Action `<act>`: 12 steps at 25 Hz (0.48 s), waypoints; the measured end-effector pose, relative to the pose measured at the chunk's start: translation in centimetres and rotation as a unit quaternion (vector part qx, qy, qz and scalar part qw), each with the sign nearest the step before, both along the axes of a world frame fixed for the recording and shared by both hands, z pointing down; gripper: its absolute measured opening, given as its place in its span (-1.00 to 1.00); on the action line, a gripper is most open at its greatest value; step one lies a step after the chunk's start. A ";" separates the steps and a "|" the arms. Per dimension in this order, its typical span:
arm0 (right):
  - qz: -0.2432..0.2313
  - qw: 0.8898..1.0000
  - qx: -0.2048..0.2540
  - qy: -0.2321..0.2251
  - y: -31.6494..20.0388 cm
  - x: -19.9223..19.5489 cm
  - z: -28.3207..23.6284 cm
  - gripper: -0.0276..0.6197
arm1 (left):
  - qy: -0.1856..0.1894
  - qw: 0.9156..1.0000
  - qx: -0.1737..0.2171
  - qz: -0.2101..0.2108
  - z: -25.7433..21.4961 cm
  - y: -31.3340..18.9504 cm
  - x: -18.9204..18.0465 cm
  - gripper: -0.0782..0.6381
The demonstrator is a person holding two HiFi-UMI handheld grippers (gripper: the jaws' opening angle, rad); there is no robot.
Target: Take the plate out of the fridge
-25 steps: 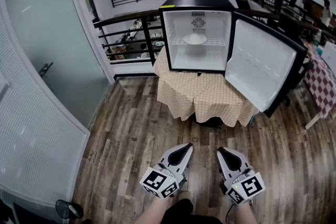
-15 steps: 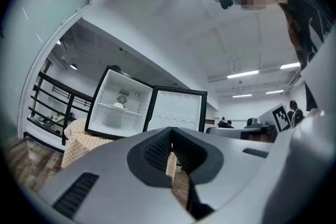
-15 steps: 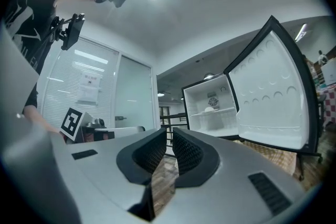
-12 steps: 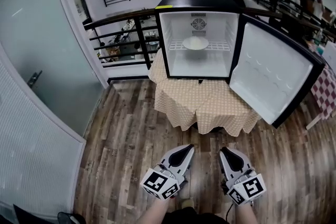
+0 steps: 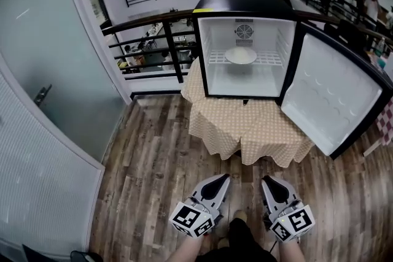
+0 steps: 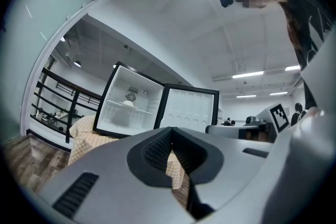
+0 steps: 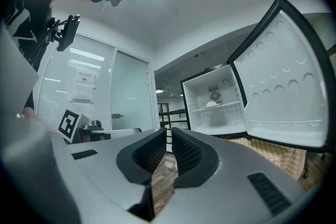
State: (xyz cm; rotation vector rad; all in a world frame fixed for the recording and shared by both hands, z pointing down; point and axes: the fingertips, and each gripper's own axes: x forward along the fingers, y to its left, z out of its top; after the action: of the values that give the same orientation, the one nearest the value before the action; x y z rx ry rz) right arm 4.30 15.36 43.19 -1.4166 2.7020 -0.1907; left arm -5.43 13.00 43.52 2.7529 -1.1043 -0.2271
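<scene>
A small black fridge stands on a table under a checked cloth. Its door hangs open to the right. A white plate lies on the wire shelf inside, also seen as the plate and the plate. My left gripper and right gripper are held low over the wooden floor, well short of the fridge. Both are shut with nothing between the jaws.
A glass wall and door run along the left. A black railing stands behind and left of the fridge. People stand at the far right. A second checked table shows at the right edge.
The fridge and table have grown slightly larger and shifted right in the head view as I step closer. Both grippers keep their place, still shut.
</scene>
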 end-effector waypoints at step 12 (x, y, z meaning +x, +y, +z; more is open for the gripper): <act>-0.023 1.000 0.014 -0.002 -7.8 -0.8 -1.4 -0.79 | -0.006 1.000 0.019 -0.021 -2.1 -7.0 -0.6 -0.76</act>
State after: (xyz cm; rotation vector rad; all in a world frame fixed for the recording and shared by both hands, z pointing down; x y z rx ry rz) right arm 3.53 7.60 41.74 -1.3463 2.7244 -0.1577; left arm -5.99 5.97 41.40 2.7692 -1.1737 -0.2384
